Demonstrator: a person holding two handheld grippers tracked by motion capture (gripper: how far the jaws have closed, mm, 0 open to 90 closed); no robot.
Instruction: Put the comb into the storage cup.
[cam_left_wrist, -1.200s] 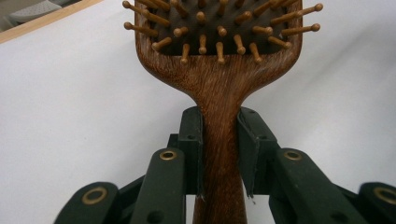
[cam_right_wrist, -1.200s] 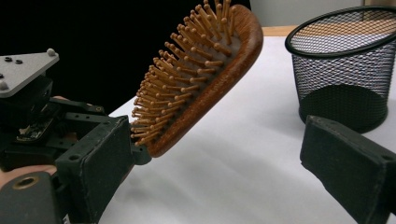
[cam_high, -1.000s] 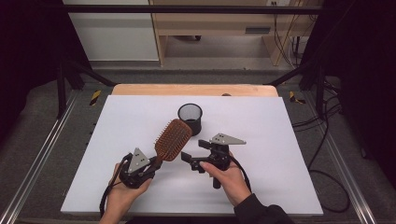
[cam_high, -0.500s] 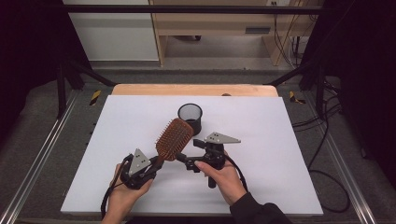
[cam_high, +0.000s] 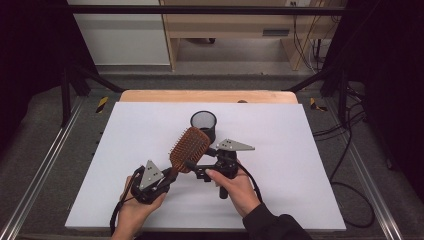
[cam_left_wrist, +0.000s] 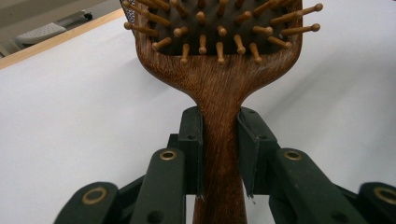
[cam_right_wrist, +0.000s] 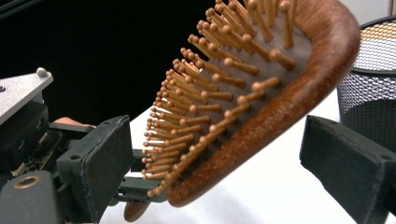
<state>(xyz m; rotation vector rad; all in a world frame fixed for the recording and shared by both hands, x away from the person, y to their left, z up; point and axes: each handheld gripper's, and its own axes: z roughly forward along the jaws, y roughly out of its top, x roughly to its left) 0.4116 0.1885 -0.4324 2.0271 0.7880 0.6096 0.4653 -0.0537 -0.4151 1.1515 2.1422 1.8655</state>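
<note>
A wooden paddle hairbrush (cam_high: 189, 149) is held up off the white table, bristles facing up and to the left. My left gripper (cam_high: 168, 176) is shut on its handle (cam_left_wrist: 219, 116), which is squeezed between the two black pads. My right gripper (cam_high: 192, 169) comes in from the right and is open. One of its pads (cam_right_wrist: 100, 163) is on the bristle side of the brush head (cam_right_wrist: 280, 98) and the other on the wooden back. Neither pad touches the brush.
A black wire-mesh cup (cam_high: 203, 124) stands upright just behind the brush head, and its mesh wall (cam_right_wrist: 369, 84) is close to my right gripper's far jaw. The white table sheet (cam_high: 300, 150) has a wooden edge (cam_high: 150, 96) at the back.
My right gripper has moved left toward the brush, and its open jaws now straddle the brush head. My left gripper and the brush have barely shifted.
</note>
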